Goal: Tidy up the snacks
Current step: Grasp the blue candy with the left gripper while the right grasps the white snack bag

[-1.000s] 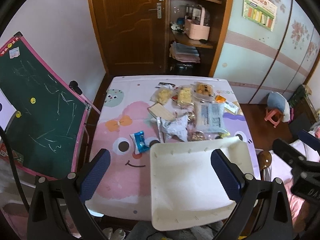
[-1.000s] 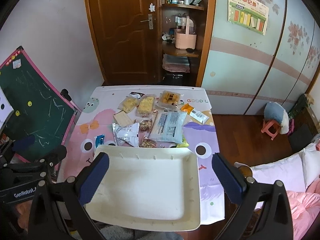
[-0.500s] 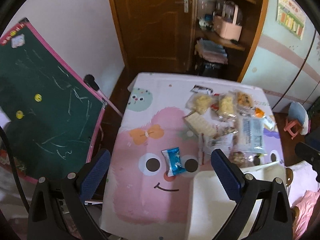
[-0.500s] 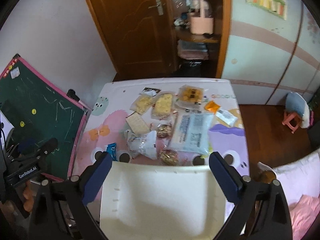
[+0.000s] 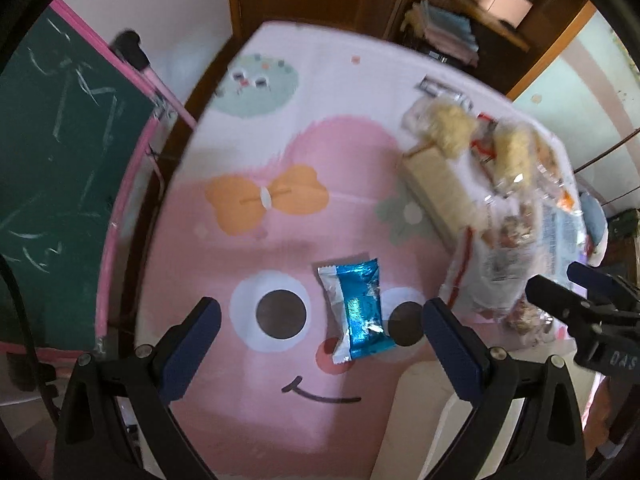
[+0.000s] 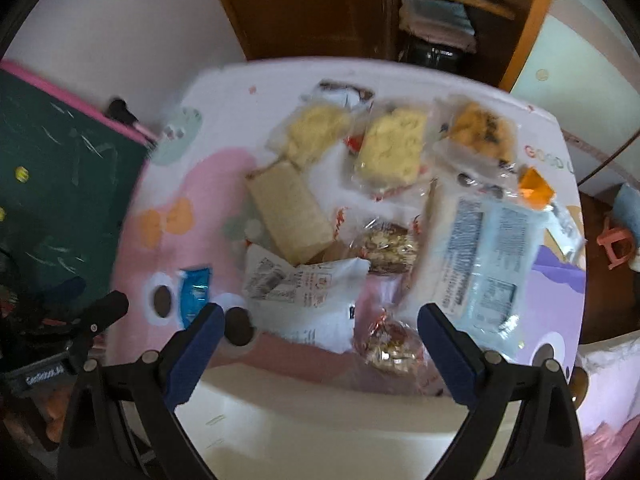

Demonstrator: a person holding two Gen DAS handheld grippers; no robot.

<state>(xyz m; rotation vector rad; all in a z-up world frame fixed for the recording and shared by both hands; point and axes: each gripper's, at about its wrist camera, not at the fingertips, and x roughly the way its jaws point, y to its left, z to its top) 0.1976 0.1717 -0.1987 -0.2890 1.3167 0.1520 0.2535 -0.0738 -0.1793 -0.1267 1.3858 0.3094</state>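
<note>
Left gripper [image 5: 320,324] fingers spread above the blue wrapper [image 5: 357,312] (lying flat); right gripper [image 6: 318,330] fingers likewise apart.

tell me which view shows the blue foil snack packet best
The left wrist view: the blue foil snack packet lies sharp and whole between the open left claw. The right wrist view shows it small and blurred at the left.

Black tongs [image 5: 320,332], blue pads [image 5: 192,354] (silver screws, white lettering)

Blue foil snack [image 5: 357,311] lay flat by itself on the pink cloth, while the other packets [image 6: 384,208] sat piled together, maybe overlapping, behind the white tray [image 6: 320,432].
</note>
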